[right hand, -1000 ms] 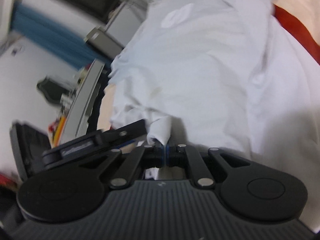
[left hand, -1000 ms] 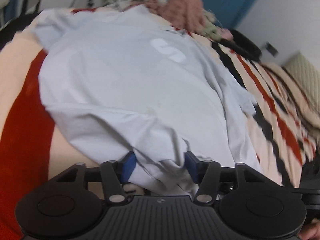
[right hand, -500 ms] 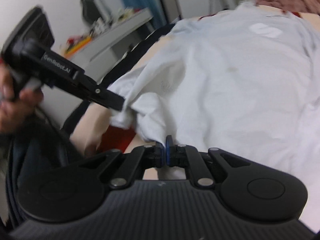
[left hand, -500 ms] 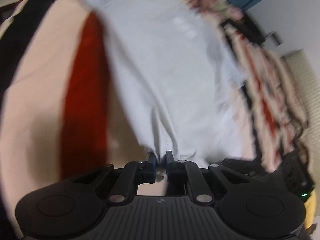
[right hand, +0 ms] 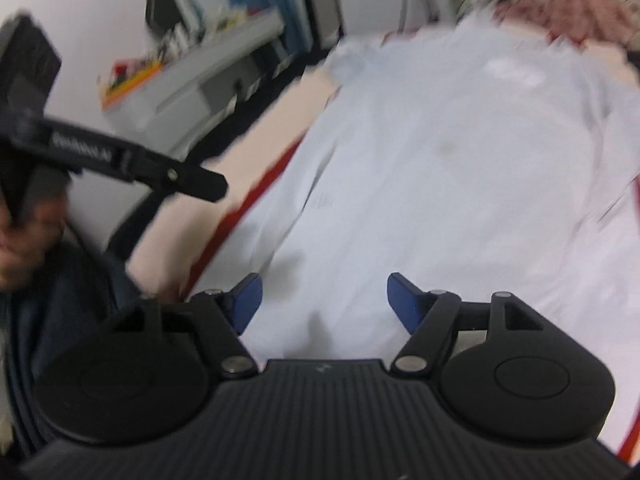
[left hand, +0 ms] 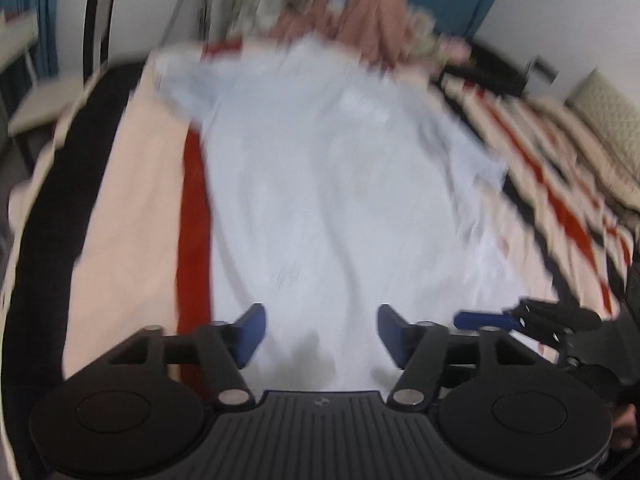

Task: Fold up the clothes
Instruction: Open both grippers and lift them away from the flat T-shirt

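Though between jaws, shirt [left hand: 328, 200] unpinched

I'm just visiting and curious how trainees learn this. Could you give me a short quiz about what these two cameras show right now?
1. True or false: the left gripper is clamped on the pale T-shirt.
2. What lies under the T-shirt? A) bare wooden table B) striped blanket C) cardboard box
3. Fill in: the right gripper's jaws stand ____.

Key:
1. False; its jaws are apart, holding nothing.
2. B
3. open
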Tool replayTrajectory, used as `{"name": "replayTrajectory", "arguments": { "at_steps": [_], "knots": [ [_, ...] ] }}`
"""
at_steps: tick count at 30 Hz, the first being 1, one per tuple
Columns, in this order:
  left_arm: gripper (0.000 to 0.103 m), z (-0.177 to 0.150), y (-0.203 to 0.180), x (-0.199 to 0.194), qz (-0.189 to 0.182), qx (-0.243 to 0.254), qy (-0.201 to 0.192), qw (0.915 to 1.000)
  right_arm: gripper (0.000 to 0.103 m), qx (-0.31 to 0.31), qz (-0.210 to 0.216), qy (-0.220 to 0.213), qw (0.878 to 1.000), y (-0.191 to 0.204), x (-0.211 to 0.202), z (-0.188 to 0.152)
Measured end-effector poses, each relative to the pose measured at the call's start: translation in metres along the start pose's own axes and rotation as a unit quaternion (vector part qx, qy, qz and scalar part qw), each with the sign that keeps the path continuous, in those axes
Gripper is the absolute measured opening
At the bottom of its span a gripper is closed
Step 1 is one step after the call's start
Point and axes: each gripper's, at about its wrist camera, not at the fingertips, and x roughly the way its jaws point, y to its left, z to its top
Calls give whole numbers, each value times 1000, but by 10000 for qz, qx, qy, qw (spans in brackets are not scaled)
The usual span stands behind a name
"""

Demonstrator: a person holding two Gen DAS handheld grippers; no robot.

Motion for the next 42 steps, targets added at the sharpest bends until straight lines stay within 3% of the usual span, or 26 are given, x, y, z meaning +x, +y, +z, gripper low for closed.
{"name": "replayTrajectory", "arguments": {
  "at_steps": [1,5,9,12,16,21,29,36,42],
  "knots": [
    [82,7,-9,-1,-5,3,-249,9997,71,2,-148,-211,9997,-6,-10,7],
    [83,34,-47,3,-57,22,-1092,9940,71,-2,-1004,-1099,9889,-31,-44,33],
    [84,58,-89,16,-167,0,-1591,9871,71,66,-1709,-1782,9690,-59,-68,54],
    [87,64,-113,27,-144,-3,-1921,9813,71,39,-2140,-2144,9530,-71,-72,62],
    [87,44,-130,49,97,135,-2296,9731,71,128,-2447,-2544,9355,-81,-63,47],
    [87,23,-124,69,241,193,-2247,9739,71,237,-2509,-2450,9362,-92,-49,26],
    [91,8,-108,75,84,70,-2140,9768,71,129,-2636,-2498,9316,-91,-44,25],
    [96,3,-106,77,440,161,-2070,9772,71,263,-2479,-2410,9380,-95,-43,22],
    [102,-2,-110,75,804,335,-2146,9728,71,410,-2523,-2315,9387,-99,-41,21]
  ]
}}
